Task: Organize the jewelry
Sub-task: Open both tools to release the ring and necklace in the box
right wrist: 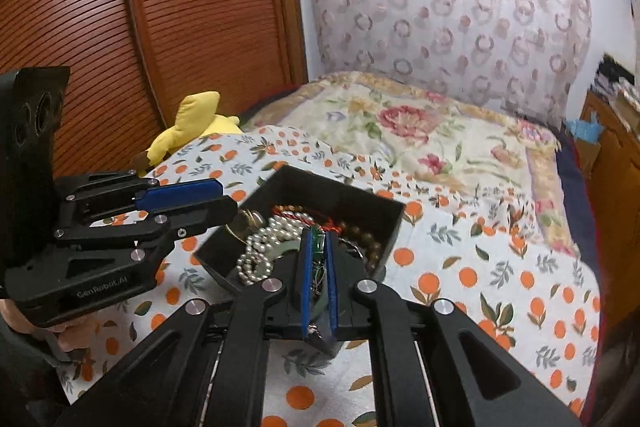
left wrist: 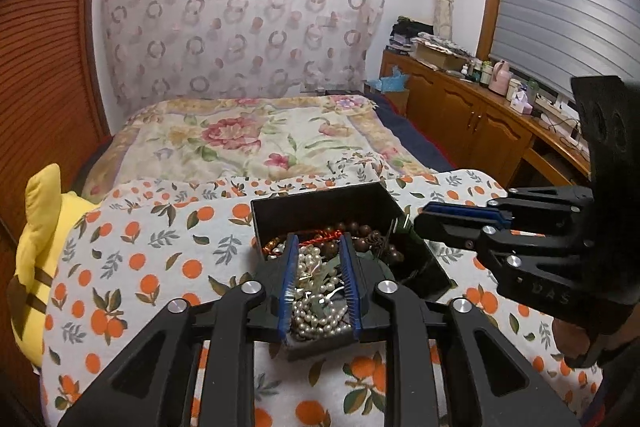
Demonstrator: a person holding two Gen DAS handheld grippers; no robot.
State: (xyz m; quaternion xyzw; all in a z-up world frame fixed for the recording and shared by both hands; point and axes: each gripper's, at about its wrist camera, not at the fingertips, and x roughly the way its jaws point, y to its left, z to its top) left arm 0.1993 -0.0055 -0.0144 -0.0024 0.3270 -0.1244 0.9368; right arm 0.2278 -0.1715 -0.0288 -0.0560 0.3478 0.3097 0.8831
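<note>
An open black box (left wrist: pixel 312 193) (right wrist: pixel 340 187) sits on an orange-print cloth (left wrist: pixel 140 259) on the bed. Tangled jewelry fills it: white pearl strands (left wrist: pixel 316 311) (right wrist: pixel 260 243), brown wooden beads (left wrist: pixel 352 227) (right wrist: pixel 368 239) and a red cord. My left gripper (left wrist: pixel 319 237) (right wrist: pixel 229 199) hovers over the box's near-left side, open, with nothing pinched. My right gripper (left wrist: pixel 418 221) (right wrist: pixel 319 233) reaches in at the box's right rim. Its blue pads stand nearly together around a small green ornament (left wrist: pixel 400 227) (right wrist: pixel 318 241) with thin wires.
A yellow plush toy (left wrist: pixel 40 239) (right wrist: pixel 192 127) lies at the bed's left edge by a slatted wooden door (right wrist: pixel 80 7). A floral quilt (left wrist: pixel 248 139) covers the bed beyond the box. A wooden cabinet (left wrist: pixel 460 107) with bottles runs along the right wall.
</note>
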